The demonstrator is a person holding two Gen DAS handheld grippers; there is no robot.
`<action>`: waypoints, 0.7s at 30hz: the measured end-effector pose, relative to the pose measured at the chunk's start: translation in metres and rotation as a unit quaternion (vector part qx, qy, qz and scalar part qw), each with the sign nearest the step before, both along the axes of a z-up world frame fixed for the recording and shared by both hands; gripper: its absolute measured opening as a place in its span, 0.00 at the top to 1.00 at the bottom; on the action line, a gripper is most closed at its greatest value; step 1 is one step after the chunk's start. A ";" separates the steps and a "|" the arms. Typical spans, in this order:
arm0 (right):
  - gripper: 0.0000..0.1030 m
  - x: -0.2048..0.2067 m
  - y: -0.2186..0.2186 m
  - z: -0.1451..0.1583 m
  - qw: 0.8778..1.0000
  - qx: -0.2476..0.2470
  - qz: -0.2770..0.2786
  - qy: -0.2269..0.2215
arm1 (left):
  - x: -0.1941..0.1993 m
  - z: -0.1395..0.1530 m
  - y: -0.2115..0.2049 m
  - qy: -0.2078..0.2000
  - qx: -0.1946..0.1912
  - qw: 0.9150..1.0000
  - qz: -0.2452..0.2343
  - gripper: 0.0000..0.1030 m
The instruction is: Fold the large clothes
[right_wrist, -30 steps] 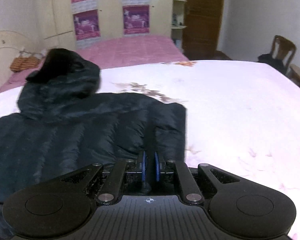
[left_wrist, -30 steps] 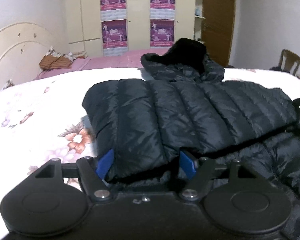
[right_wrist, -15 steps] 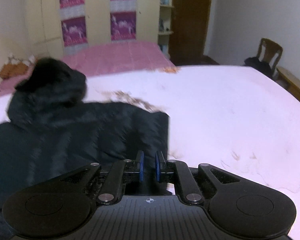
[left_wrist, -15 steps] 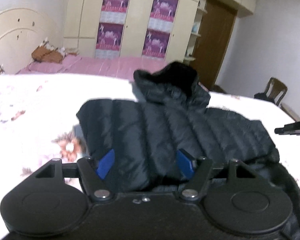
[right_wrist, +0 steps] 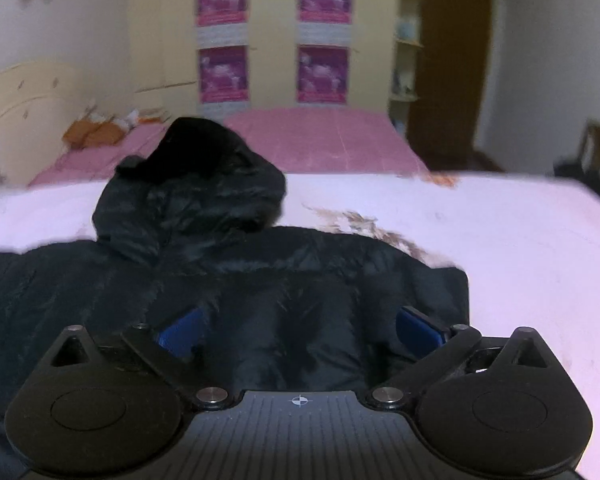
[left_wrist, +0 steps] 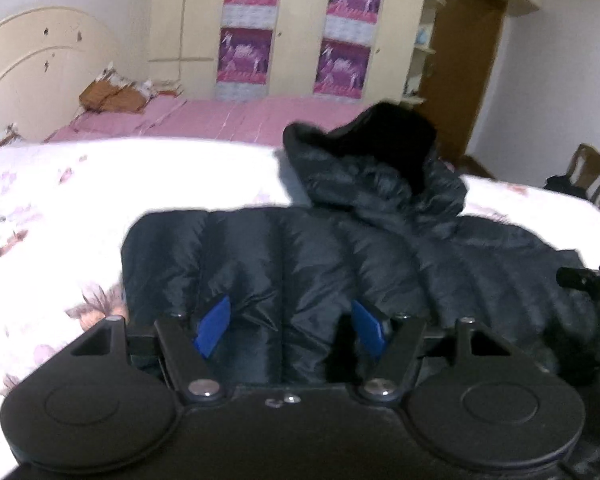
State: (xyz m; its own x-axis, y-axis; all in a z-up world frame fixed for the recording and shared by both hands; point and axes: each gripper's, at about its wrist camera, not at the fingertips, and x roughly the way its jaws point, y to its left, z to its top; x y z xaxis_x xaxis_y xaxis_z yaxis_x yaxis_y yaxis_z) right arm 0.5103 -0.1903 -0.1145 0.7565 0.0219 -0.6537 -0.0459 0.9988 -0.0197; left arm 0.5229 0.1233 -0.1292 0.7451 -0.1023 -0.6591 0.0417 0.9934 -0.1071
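A black quilted hooded jacket (left_wrist: 340,264) lies on a white floral bedsheet (left_wrist: 60,208), its sleeves folded in over the body and its hood (left_wrist: 380,160) at the far end. My left gripper (left_wrist: 290,326) is open, its blue pads on either side of a fold of the jacket's near left part. My right gripper (right_wrist: 298,330) is open wide over the jacket's near right part (right_wrist: 300,280). The right gripper's tip (left_wrist: 588,280) shows at the right edge of the left wrist view.
A pink bed (left_wrist: 220,120) with a brown bundle (left_wrist: 108,98) lies beyond, by a cream headboard (left_wrist: 32,64). A wardrobe with purple posters (right_wrist: 324,20), a brown door (left_wrist: 460,60) and a wooden chair (left_wrist: 592,170) stand at the back and right.
My right gripper was shut on the jacket's right edge and has opened wide and let it go. Both grippers have lifted and drawn back a little; the left has stayed open.
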 end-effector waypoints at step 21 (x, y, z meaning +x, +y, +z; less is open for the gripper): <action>0.16 0.033 -0.022 0.008 0.999 0.017 0.048 -0.004 | 0.037 0.021 -0.022 -0.001 -0.019 1.000 -0.020 0.34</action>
